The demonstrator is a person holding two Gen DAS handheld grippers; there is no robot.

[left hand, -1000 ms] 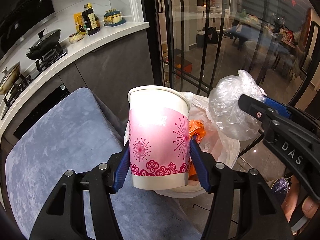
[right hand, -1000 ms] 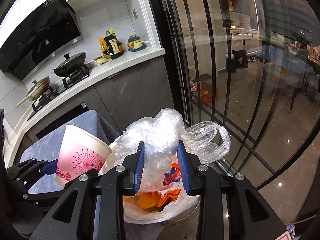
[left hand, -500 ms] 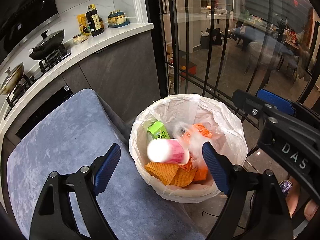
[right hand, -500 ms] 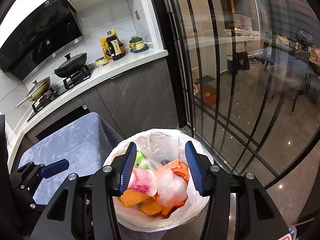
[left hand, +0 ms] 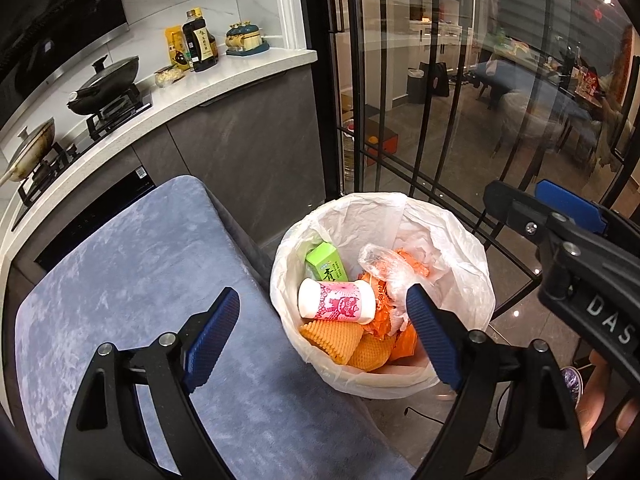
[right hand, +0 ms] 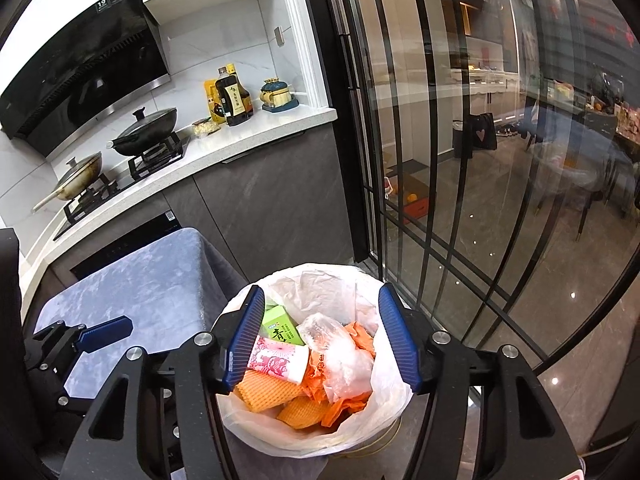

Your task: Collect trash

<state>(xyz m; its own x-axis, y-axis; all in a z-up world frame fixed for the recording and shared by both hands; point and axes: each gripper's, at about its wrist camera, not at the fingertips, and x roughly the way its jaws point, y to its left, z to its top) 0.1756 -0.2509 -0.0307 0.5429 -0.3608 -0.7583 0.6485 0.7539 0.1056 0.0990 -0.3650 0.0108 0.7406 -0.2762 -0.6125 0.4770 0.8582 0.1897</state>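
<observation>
A bin lined with a white bag stands on the floor beside the table. In it the pink-and-white paper cup lies on its side. A crumpled clear plastic bag rests to its right, on a green carton, orange foam nets and orange scraps. My left gripper hangs open above the bin's near left edge, holding nothing. My right gripper is over the bin with its jaws opening and nothing between them.
A blue-grey cloth-covered table lies left of the bin. Behind it a kitchen counter carries pans on a hob and bottles. A black-framed glass door rises behind the bin. A person's hand shows at lower right.
The left gripper let go of the pink cup and the right let go of the clear plastic bag. Both fell into the bin and now lie still there. Both grippers' jaws have widened.
</observation>
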